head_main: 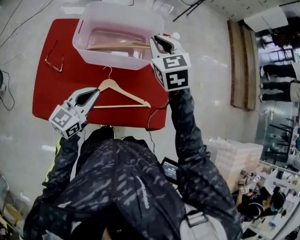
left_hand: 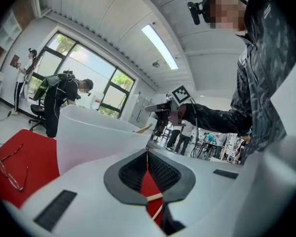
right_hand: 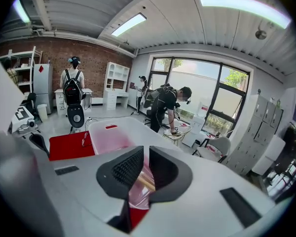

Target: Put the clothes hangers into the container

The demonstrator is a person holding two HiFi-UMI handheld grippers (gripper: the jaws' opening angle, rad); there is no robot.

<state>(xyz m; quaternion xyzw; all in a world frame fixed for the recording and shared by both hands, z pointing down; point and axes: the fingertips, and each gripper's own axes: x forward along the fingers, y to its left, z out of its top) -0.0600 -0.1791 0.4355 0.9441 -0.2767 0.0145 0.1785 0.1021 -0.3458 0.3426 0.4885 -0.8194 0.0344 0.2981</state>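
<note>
A translucent white container point(head_main: 90, 40) stands at the far side of the red table point(head_main: 52, 96), with one wooden hanger point(head_main: 121, 46) lying inside. A second wooden hanger point(head_main: 126, 96) lies flat on the table in front of it. My left gripper point(head_main: 96, 91) sits at that hanger's left end with its tips together point(left_hand: 148, 154); hanger wood shows under the jaws, and I cannot tell whether they touch it. My right gripper point(head_main: 163, 40) hangs over the container's right rim. Its jaws point(right_hand: 146, 157) stand a narrow gap apart with nothing between them, above the hanger point(right_hand: 144, 182) in the container.
A pair of thin red-framed glasses point(head_main: 54, 62) lies on the table's left part. Cables trail over the floor at the left. White boxes point(head_main: 235, 159) are stacked at the right. Other people work in the room behind the table.
</note>
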